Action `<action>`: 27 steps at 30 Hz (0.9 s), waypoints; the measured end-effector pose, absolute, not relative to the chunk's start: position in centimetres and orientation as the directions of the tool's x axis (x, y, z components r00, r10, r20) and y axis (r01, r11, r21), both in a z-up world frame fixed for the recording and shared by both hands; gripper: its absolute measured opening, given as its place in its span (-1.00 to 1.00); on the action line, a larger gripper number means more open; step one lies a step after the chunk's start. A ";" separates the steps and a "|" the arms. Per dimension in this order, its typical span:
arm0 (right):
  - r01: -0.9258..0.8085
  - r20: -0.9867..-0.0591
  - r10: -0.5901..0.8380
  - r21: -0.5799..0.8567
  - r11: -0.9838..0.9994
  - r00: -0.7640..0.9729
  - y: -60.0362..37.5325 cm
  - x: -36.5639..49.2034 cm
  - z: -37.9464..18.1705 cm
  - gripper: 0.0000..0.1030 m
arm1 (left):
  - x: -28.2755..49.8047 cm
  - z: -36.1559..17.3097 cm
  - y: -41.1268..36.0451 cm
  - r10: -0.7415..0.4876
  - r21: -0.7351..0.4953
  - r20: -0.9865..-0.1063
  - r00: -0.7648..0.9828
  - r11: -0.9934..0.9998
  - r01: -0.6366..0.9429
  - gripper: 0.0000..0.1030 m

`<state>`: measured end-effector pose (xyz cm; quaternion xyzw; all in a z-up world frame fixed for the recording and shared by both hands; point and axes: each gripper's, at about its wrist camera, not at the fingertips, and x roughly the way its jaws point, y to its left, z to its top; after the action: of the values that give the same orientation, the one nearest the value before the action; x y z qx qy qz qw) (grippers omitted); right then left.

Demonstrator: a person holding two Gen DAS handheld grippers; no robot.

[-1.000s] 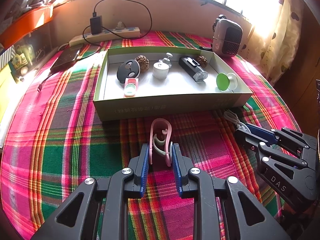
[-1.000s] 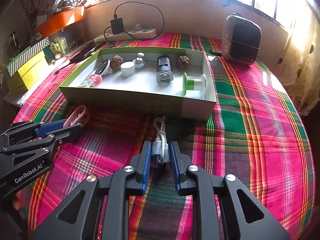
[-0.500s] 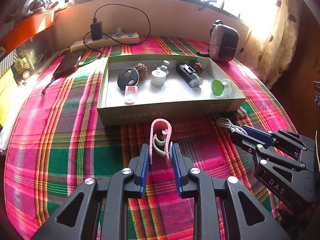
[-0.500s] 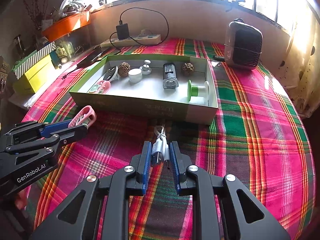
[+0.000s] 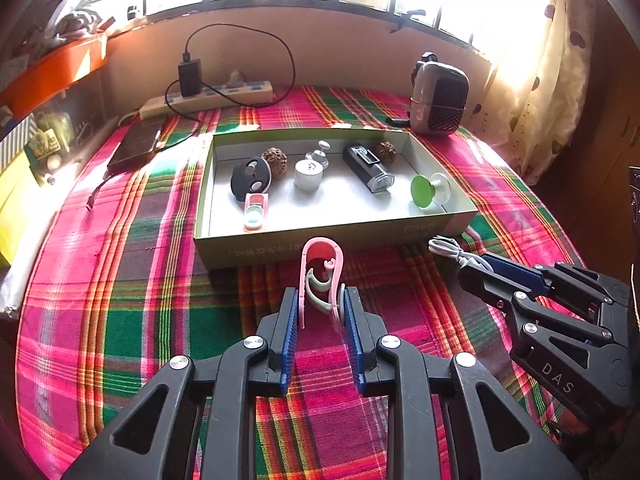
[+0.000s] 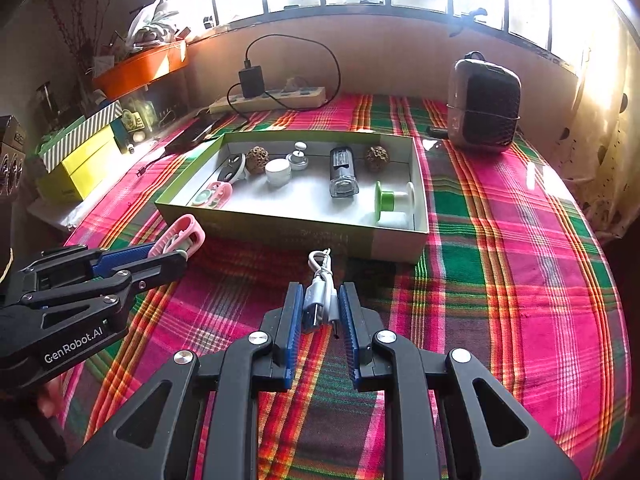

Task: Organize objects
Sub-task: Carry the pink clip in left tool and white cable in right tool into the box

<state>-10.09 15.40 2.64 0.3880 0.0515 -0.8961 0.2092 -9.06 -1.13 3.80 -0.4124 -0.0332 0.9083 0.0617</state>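
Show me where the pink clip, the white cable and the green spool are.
pink clip [image 5: 322,276], left wrist view, on its curved middle.
white cable [image 6: 320,300], right wrist view, on its bundled plug.
green spool [image 6: 387,199], right wrist view, on its green disc.

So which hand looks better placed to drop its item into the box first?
Slight edge to the left. Its gripper, shut on the pink clip, sits just before the box wall; the right gripper holds the white cable similarly close but nearer the corner.

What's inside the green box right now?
Inside the green box: black round gadget, two walnuts, white jar, pink case, black device, green spool. Nothing visible beneath them.
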 end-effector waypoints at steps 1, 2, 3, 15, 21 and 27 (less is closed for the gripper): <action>0.415 -0.714 -0.338 0.073 -0.907 -0.613 15.4 -10.1 2.8 -0.61 | -9.1 3.9 -1.1 0.139 -0.109 -0.744 -0.654 -0.990 -0.087 -0.60; 0.413 -0.712 -0.339 0.075 -0.908 -0.615 15.4 -10.2 2.9 -0.61 | -9.2 4.0 -1.0 0.140 -0.108 -0.743 -0.654 -0.990 -0.088 -0.60; 0.413 -0.709 -0.340 0.076 -0.908 -0.618 15.5 -10.3 3.1 -0.61 | -9.3 4.1 -1.0 0.142 -0.109 -0.742 -0.655 -0.990 -0.090 -0.60; 0.417 -0.683 -0.372 0.108 -0.903 -0.629 15.2 -13.4 4.6 -0.61 | -12.3 5.0 -1.0 0.155 -0.127 -0.736 -0.659 -0.988 -0.090 -0.60; 0.429 -0.681 -0.386 0.116 -0.896 -0.622 14.4 -15.5 4.8 -0.61 | -14.2 4.8 -1.2 0.145 -0.125 -0.740 -0.656 -0.989 -0.077 -0.60; 0.446 -0.689 -0.398 0.119 -0.887 -0.606 13.2 -17.5 4.5 -0.61 | -15.8 4.4 -1.7 0.137 -0.127 -0.747 -0.650 -0.990 -0.062 -0.60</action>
<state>-17.54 13.18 4.50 0.3759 0.0323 -0.8956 0.2356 -15.83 -1.68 4.38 -0.4145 -0.0451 0.9072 0.0550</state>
